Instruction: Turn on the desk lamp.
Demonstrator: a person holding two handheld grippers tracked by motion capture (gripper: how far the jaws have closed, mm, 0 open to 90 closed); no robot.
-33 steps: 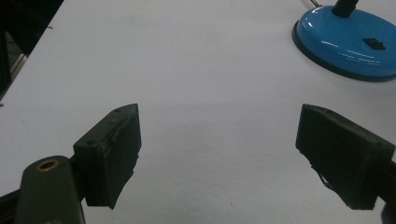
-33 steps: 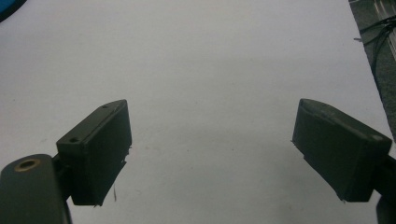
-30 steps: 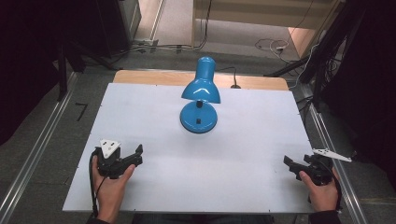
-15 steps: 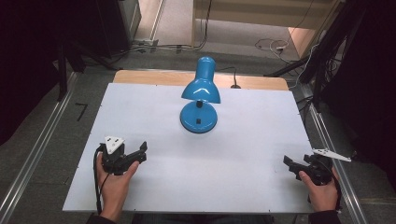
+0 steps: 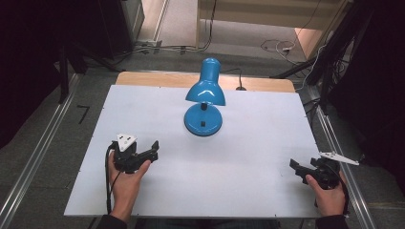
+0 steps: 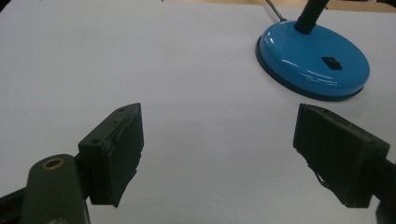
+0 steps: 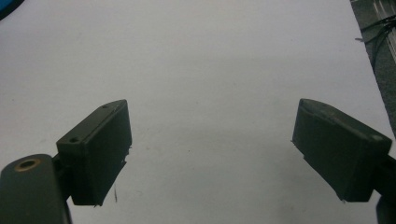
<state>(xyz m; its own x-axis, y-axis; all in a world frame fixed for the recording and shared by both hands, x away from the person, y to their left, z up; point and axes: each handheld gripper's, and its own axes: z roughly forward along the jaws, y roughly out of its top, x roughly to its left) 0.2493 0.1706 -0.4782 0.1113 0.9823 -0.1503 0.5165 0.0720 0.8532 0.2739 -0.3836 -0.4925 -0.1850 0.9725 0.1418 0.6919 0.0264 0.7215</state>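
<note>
High view: L gripper (image 5: pixel 154 149) sat at near-left of the white table (image 5: pixel 267 138), held in the person's left hand (image 5: pixel 125 179); jaws looked apart, nothing between them, pointed right and a bit far, twd the lamp. Grey three-cornered plate on top, cable looping off its near side. R gripper (image 5: pixel 297 169) at near-right edge of table, in the right hand (image 5: pixel 330 193); jaws aimed left, w/ nothing in them; how wide, couldn't tell from here. Both grippers well apart from each other and from the lamp.

Blue desk lamp (image 5: pixel 204 98) stood at table centre, toward the far side. Round blue base flat on the surface, small dark switch on top of base. Glossy shade tipped over the base, wide mouth facing near and down, narrow end up and far. Long axis of shade ran near–far, tilted. Thin cord ran off the far edge.

L gripper view: both black jaws spread wide, bare table between, touching nothing. Lamp base (image 6: pixel 312 60) at upper right, beyond the right-hand jaw, not in contact; dark stem rose from its far side, switch visible on top. Gloss highlights on the blue.

R gripper view: jaws wide open, empty, plain white table ahead. Table edge and floor cables at far right of view.
</note>
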